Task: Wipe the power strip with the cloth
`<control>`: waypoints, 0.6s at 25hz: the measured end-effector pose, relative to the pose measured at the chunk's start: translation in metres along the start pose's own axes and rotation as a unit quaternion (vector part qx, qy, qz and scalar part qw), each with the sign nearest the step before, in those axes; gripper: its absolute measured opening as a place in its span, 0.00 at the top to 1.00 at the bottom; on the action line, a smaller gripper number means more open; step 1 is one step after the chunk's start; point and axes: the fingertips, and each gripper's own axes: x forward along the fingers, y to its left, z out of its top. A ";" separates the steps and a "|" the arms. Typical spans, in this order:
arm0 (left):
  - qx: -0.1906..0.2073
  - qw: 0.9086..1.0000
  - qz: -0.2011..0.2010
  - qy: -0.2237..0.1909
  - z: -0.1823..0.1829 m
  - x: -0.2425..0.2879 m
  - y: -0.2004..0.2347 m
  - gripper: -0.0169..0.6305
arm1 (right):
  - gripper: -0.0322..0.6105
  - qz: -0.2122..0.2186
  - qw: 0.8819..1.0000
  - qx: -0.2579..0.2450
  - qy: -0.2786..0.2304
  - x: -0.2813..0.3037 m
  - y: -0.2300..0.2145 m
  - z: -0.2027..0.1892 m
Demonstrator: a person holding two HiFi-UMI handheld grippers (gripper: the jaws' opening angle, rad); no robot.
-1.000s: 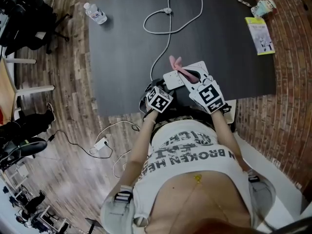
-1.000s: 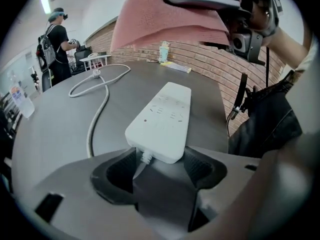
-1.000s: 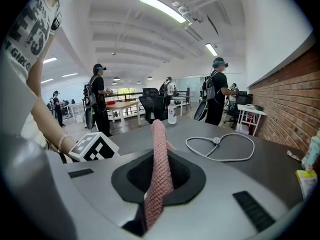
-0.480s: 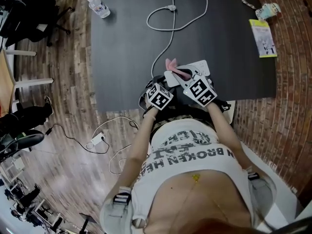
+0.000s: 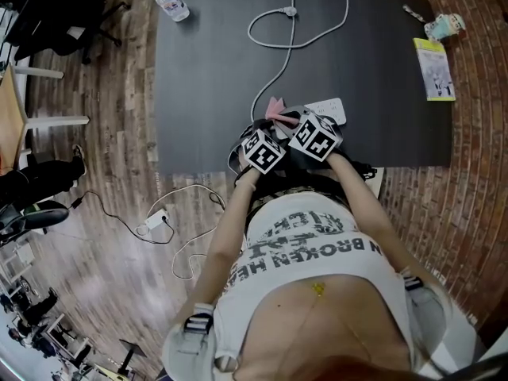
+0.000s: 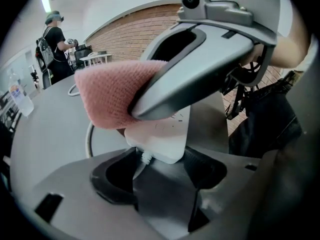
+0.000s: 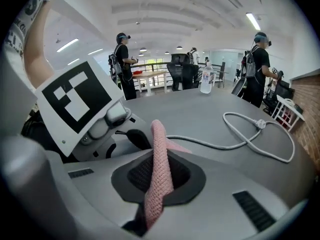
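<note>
Right gripper point(image 7: 158, 181) pinches pink knitted cloth point(image 7: 159, 141); left gripper point(image 6: 159, 168) seemingly clamps white plastic power strip point(image 6: 164, 138), mostly hidden overhead behind both grippers; clear plastic bottle point(image 5: 171, 1) well apart.

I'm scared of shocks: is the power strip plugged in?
Unplugged: the power strip's plug lies loose on the table.

Bright, even indoor light from ceiling strips point(image 7: 252, 20); heavy fisheye warp, dark vignette, near foreground soft.
</note>
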 end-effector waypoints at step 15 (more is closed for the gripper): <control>-0.002 1.000 -0.001 0.005 0.000 0.000 -0.001 0.54 | 0.92 0.022 0.998 0.035 0.045 0.026 0.005 -0.021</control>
